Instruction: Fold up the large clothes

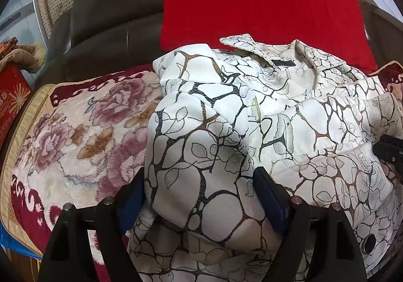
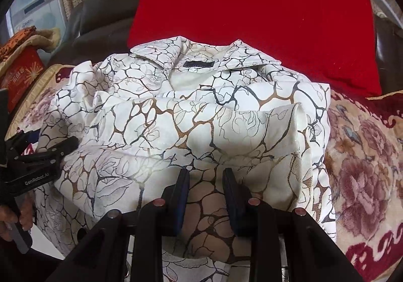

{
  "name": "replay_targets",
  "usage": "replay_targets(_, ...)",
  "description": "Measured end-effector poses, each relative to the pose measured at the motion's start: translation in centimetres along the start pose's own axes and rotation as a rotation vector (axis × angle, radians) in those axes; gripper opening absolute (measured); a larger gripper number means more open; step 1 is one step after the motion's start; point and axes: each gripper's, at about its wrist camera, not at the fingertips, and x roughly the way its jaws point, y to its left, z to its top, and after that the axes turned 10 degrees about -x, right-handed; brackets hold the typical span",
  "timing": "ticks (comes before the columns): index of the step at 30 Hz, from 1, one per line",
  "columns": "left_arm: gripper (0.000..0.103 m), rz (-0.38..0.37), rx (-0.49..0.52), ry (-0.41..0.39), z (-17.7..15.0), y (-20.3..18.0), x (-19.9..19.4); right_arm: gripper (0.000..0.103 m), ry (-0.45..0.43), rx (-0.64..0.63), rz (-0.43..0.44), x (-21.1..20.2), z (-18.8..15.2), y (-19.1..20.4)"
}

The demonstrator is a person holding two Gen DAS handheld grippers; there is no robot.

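A white padded jacket [image 1: 314, 110] printed with dark branching lines lies bunched on a floral blanket [image 1: 75, 130], collar and dark label toward the far side. My left gripper [image 1: 201, 173] stands wide, and a thick fold of the jacket's left part fills the gap and touches both blue pads. In the right wrist view my right gripper [image 2: 206, 172] is narrowly shut on a fold at the near edge of the jacket [image 2: 176, 105]. The left gripper [image 2: 68, 147] shows at the jacket's left side, and the right gripper's black tip [image 1: 388, 148] shows at the far right.
A red cushion [image 1: 252, 4] leans on the brown leather sofa back [image 1: 113, 17] behind the jacket. A red box [image 1: 12, 105] stands at the left edge. The floral blanket [image 2: 365, 168] spreads out to the right. A person's hand [image 2: 15, 219] holds the left gripper's handle.
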Motion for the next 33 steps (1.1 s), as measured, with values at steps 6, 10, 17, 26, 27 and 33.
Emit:
replay_targets(6, 0.084, 0.001, 0.003, 0.0, 0.03, -0.01, 0.12, 0.031, 0.0, -0.019, -0.032, -0.04, 0.03, 0.46)
replay_targets(10, 0.084, -0.002, 0.004, 0.0, 0.02, 0.03, 0.11, 0.031, 0.0, -0.019, -0.038, -0.06, 0.04, 0.55)
replay_targets(17, 0.084, -0.003, 0.005, 0.0, 0.03, 0.04, 0.1, 0.031, 0.0, -0.027, -0.05, 0.0, 0.05, 0.77)
replay_targets(26, 0.085, 0.013, 0.02, -0.002, -0.13, -0.13, 0.37, 0.031, 0.001, -0.034, -0.05, 0.23, 0.04, 0.78)
replay_targets(27, 0.085, 0.013, 0.017, -0.002, -0.09, -0.12, 0.31, 0.031, 0.001, -0.034, -0.049, 0.25, 0.04, 0.76)
replay_targets(33, 0.085, 0.011, 0.022, -0.008, -0.05, -0.14, -0.02, 0.031, -0.035, 0.007, -0.034, -0.66, 0.35, 0.11)
